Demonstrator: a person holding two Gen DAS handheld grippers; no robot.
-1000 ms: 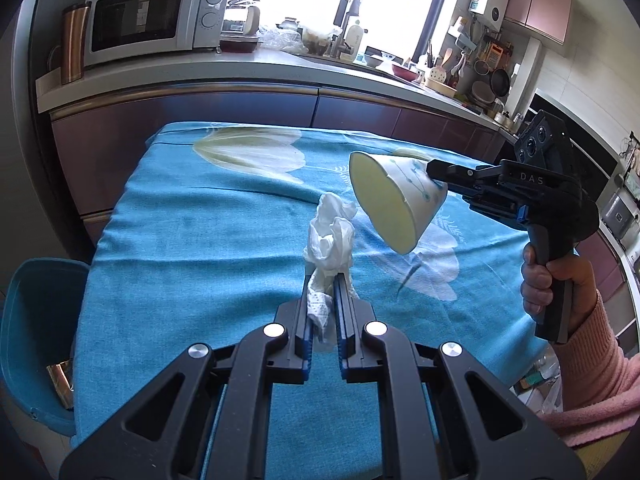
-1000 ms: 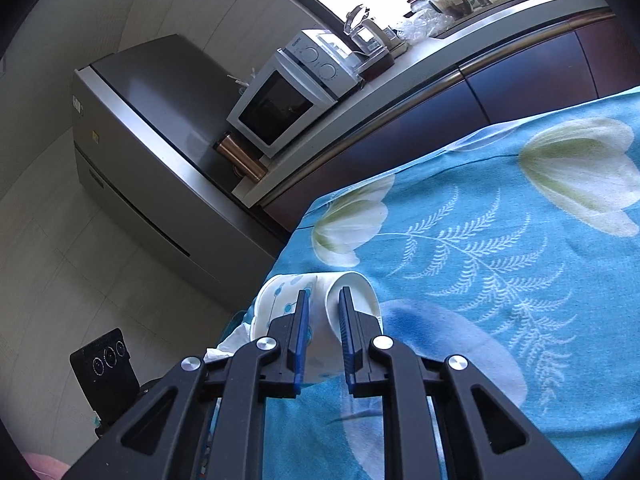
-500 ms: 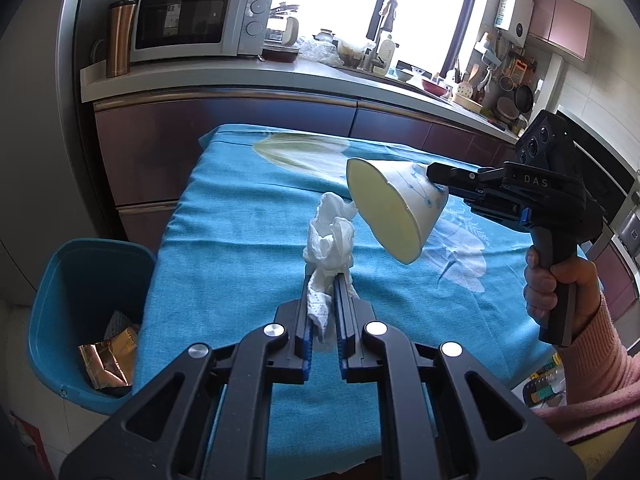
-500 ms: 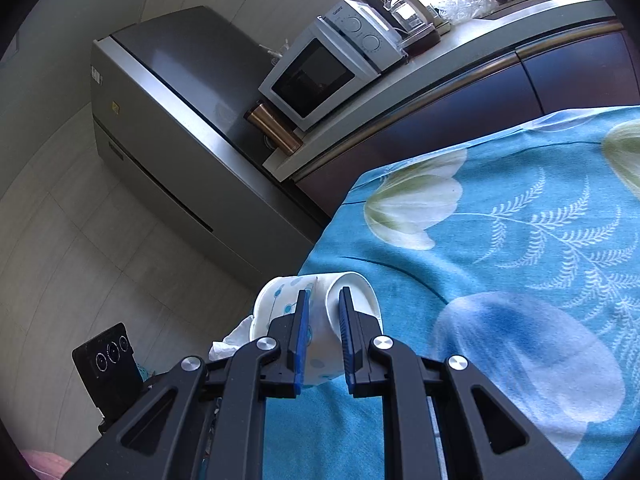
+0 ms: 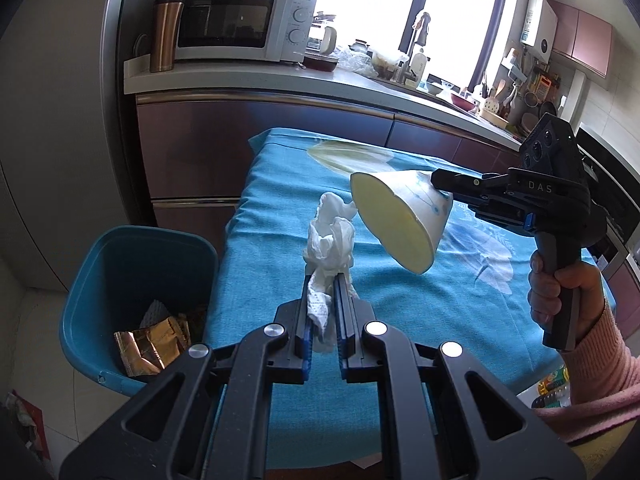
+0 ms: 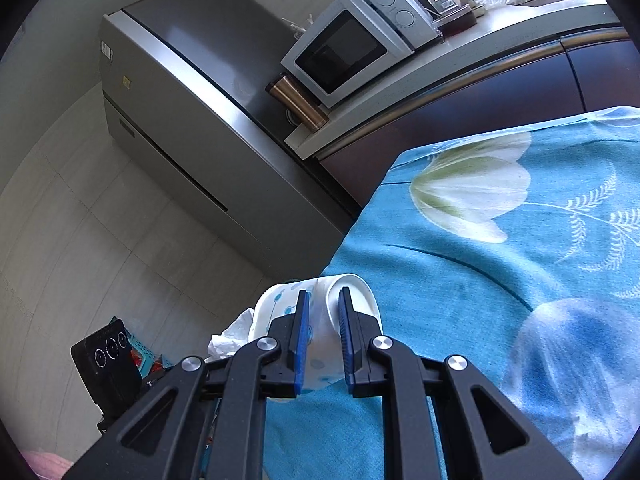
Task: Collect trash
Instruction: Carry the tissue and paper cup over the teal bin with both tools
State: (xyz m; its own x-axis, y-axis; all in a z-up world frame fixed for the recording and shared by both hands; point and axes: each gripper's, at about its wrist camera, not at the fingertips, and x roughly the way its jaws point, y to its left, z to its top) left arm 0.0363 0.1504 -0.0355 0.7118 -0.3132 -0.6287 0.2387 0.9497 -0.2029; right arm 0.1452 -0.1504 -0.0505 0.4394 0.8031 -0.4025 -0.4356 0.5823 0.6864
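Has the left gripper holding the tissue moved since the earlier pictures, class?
Yes. The left gripper, shut on the crumpled tissue, has swung toward the blue bin, which now shows far more fully beside the table.

White letters "DAS" are showing on the black body of the right gripper [image 5: 440, 184], on its side just above the handle, seen from the left wrist view. The microwave [image 6: 352, 48] is carrying a small brand word on its control panel above the two dials; in the right wrist view it is looking like "Galanz", but it is too small to be sure. A small yellow sticker and a pale label are sitting on the grey fridge [image 6: 168, 92], both unreadable. Nothing else is reading clearly.
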